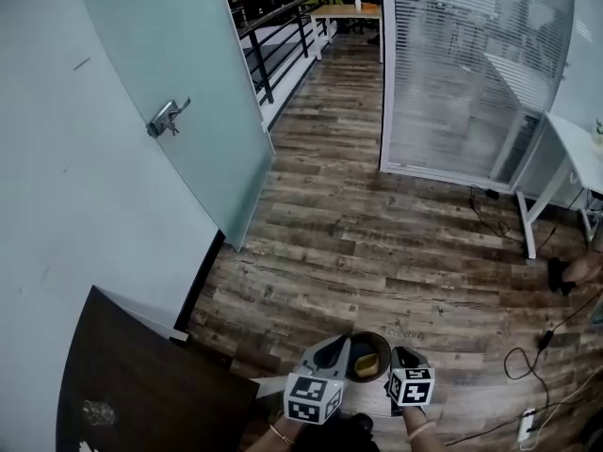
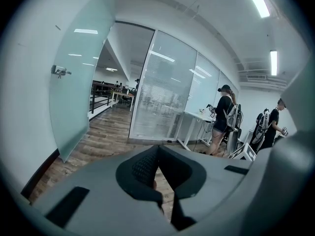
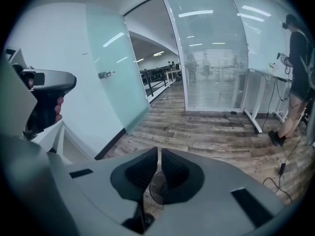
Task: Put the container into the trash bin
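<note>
Wood-plank floor (image 1: 377, 243) fills the head view, running past a frosted glass door (image 1: 179, 92) that angles out from the pale wall; a metal handle (image 1: 168, 119) sits on the door's face. Well to the right of the door and nearer the person, the two grippers are held close together above the floor; between them, off the floor, is the container (image 1: 369, 356), a dark round tub with something yellow inside. The right gripper (image 3: 159, 154) has its jaws drawn narrow onto the container's thin rim, whose curved edge shows just under the pads in the right gripper view. The left gripper (image 2: 158, 150) has its jaws pressed together at the tips with nothing between them; it sits just beside the container, on the door's side. A dark table (image 1: 141, 384) lies below the door, against the same wall; a white desk (image 1: 577, 153) stands far to the door's right, past a glass partition (image 1: 471, 64); a black cable (image 1: 528, 356) trails on the floor on that far side.
</note>
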